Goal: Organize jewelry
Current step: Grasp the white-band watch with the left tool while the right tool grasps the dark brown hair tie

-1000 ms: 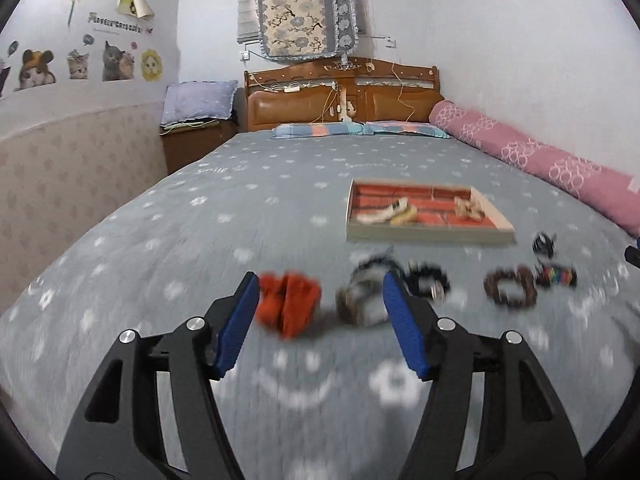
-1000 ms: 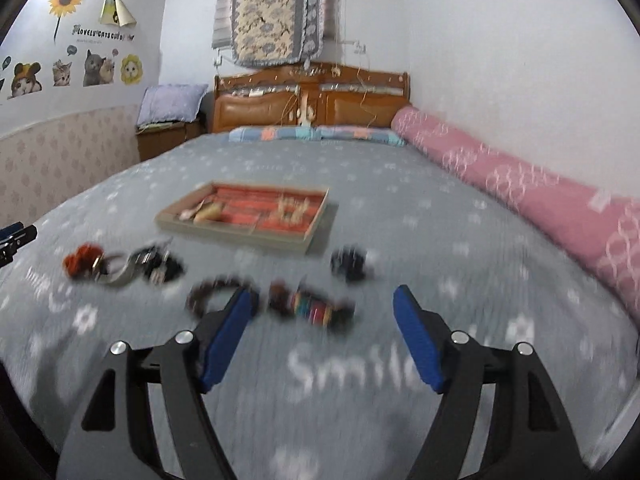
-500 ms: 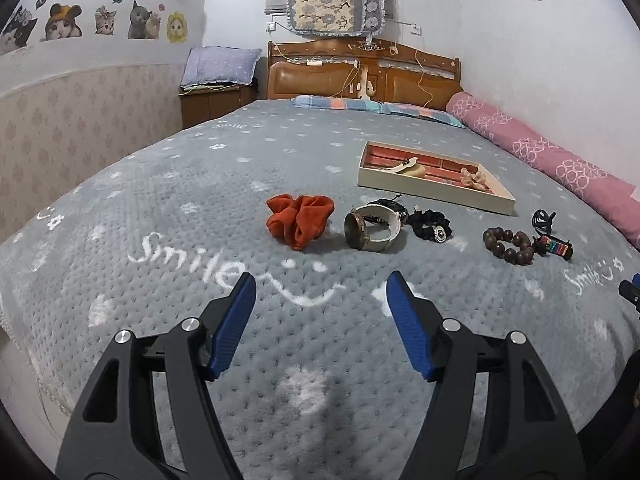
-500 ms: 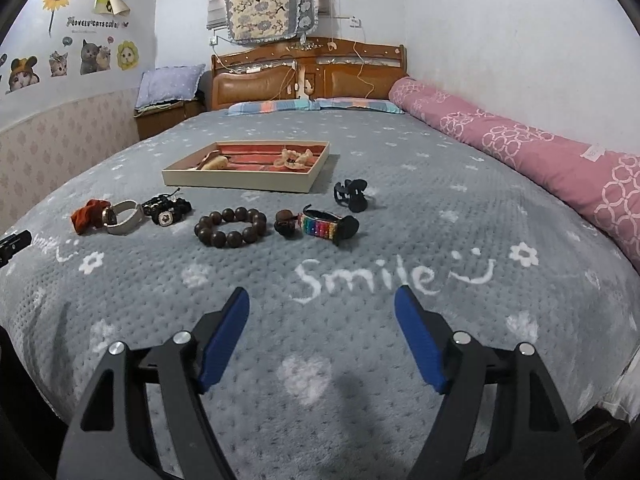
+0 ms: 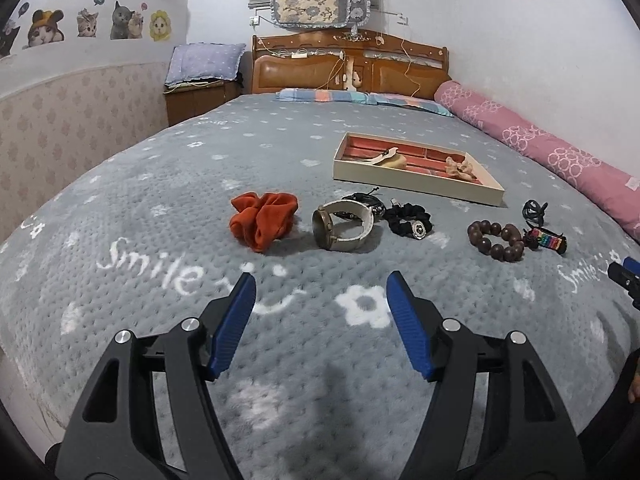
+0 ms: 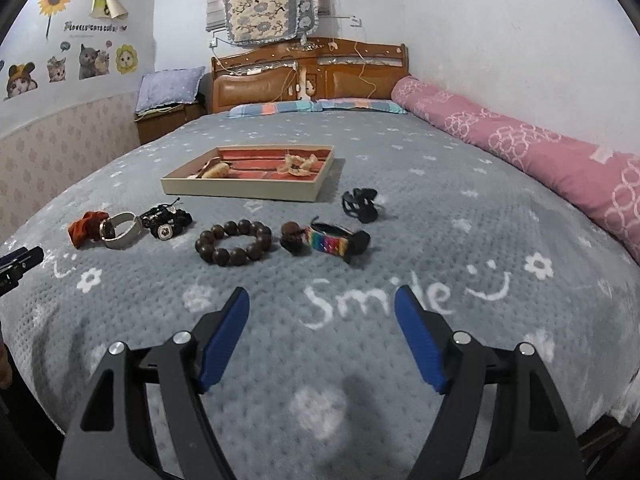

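Change since half a second ago: both views sit slightly lower and nearer the grey blanket (image 5: 132,184), items larger in frame, none displaced; a second ago both views were motion-blurred. Left gripper (image 5: 321,280): jaws spread, nothing between them, above the blanket short of the row. Right gripper (image 6: 322,293): jaws spread, empty, above the word "Smile". Loose on the blanket, one row in front of the tray: one orange scrunchie (image 5: 263,220); one pale-strapped watch (image 5: 343,229); one black scrunchie with a round charm (image 5: 409,221); one brown bead bracelet (image 6: 234,242); one rainbow-striped band (image 6: 329,241) touching a dark bead cluster; one black hair claw (image 6: 360,203), set nearer the tray. One compartmented jewelry tray (image 6: 240,192), red-lined, holding two pale items: a clip (image 5: 387,157) and a lace piece (image 6: 299,163). The left view alone shows the watch face and a dark corded piece behind it clearly; the right view alone shows the claw's shape and the rainbow band's full length. Each view catches the other gripper's blue tip at its edge.
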A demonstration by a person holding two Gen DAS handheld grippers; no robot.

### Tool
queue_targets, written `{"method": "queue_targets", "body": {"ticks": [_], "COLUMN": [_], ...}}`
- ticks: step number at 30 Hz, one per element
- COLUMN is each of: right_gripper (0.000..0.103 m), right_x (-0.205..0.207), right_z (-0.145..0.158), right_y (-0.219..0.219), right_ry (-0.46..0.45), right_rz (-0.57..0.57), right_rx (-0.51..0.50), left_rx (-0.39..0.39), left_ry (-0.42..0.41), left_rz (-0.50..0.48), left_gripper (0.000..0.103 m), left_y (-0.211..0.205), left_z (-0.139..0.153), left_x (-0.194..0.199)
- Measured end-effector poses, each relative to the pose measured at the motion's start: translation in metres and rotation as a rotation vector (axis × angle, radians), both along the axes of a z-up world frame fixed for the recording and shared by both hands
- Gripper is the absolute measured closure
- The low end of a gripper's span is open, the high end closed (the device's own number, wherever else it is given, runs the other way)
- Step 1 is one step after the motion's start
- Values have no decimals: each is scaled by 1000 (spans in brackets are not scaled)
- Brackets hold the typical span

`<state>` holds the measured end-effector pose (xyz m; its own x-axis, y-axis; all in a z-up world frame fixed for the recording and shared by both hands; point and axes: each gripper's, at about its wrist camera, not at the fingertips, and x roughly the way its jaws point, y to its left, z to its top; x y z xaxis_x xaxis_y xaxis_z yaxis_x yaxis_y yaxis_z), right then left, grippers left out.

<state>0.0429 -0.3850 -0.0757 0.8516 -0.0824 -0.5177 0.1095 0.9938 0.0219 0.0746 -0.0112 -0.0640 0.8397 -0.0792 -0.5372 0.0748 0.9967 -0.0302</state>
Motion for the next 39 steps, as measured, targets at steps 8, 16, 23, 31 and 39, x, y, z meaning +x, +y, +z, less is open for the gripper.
{"method": "queue_targets", "body": {"ticks": [8, 16, 23, 31, 39], "right_gripper": [30, 45, 51, 82, 83], "right_x": [42, 110, 144, 178, 168], "right_z": [-9, -33, -40, -49, -38], "right_y": [13, 17, 12, 14, 8], "right_ry": [43, 178, 220, 285, 244], "right_rz": [31, 9, 24, 57, 66], "right_rx": [12, -32, -24, -22, 29], "left_rx": [6, 0, 62, 43, 22], "left_ry": [60, 146, 249, 319, 294], "left_rz": [-9, 47, 80, 50, 23], "left_gripper": [37, 37, 37, 68, 92], "left_y": [-13, -18, -27, -32, -28], "left_z": [-10, -18, -38, -54, -47], "left_x": [39, 100, 151, 188, 179]}}
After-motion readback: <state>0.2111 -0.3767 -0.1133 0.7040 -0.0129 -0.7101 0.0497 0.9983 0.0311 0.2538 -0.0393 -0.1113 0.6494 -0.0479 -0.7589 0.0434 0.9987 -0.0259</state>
